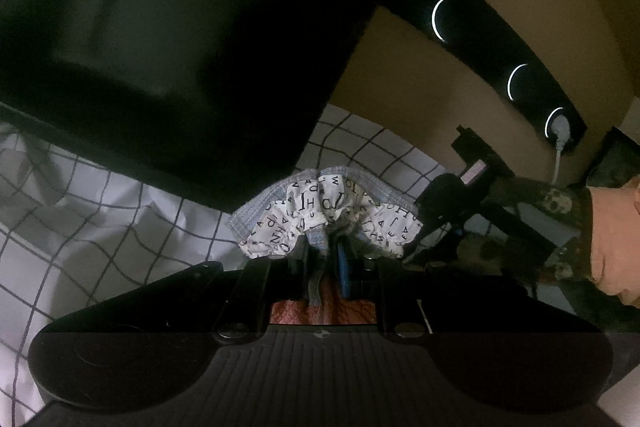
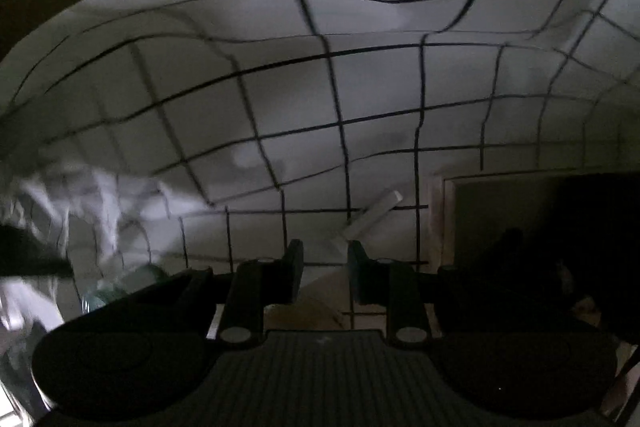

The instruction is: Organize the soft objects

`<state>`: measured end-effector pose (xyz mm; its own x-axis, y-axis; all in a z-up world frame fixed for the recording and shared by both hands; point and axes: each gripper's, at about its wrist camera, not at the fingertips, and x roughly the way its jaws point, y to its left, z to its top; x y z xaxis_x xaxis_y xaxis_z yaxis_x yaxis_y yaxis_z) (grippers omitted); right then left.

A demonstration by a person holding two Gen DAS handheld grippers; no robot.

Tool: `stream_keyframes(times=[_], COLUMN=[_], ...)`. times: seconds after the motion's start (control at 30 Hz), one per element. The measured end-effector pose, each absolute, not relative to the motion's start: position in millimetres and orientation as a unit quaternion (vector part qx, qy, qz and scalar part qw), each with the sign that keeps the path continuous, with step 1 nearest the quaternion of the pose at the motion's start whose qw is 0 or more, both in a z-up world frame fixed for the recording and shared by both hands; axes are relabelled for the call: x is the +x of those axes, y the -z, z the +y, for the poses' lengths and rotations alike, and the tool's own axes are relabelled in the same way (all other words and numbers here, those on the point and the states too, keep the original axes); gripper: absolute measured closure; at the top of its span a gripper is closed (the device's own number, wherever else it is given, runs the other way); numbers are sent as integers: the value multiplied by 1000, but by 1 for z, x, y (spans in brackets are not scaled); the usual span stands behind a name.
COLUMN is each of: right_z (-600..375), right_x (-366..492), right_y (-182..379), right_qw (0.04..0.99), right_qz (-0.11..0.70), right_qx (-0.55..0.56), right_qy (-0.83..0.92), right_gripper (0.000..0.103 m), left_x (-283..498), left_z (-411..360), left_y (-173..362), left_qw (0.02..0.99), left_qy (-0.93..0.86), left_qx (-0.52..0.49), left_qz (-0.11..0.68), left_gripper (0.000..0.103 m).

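Scattered black letters — H, C, N, A (among others) — print the white scrunchie (image 1: 320,213)

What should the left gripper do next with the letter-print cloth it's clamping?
Probably carry it clear of the black box before releasing. The left gripper is shut on the letter-print cloth, bunched above the checked sheet. The right gripper is open, holding nothing.

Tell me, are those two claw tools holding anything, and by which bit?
The left gripper is shut on the letter-print cloth, pinching its bunched lower edge. The right gripper is open and holds nothing, above the checked sheet.
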<state>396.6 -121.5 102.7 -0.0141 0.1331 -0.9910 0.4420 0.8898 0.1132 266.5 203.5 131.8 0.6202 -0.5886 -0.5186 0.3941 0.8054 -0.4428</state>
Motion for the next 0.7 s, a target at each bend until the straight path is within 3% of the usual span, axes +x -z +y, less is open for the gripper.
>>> stream_keyframes(times=[0.3, 0.7], right_z=[-132, -112], right_x=[402, 412], right_y=[-83, -72], right_qw=[649, 643], right_qz=[695, 713], right_qx=[238, 197], right_qy=[199, 199], right_gripper=[83, 83], left_x=[278, 281], left_z=[218, 217], left_y=[-124, -119], left_qw=[882, 880], left_qy=[275, 281], left_qx=[-155, -155], left_qz=[351, 351], left_gripper=[86, 86])
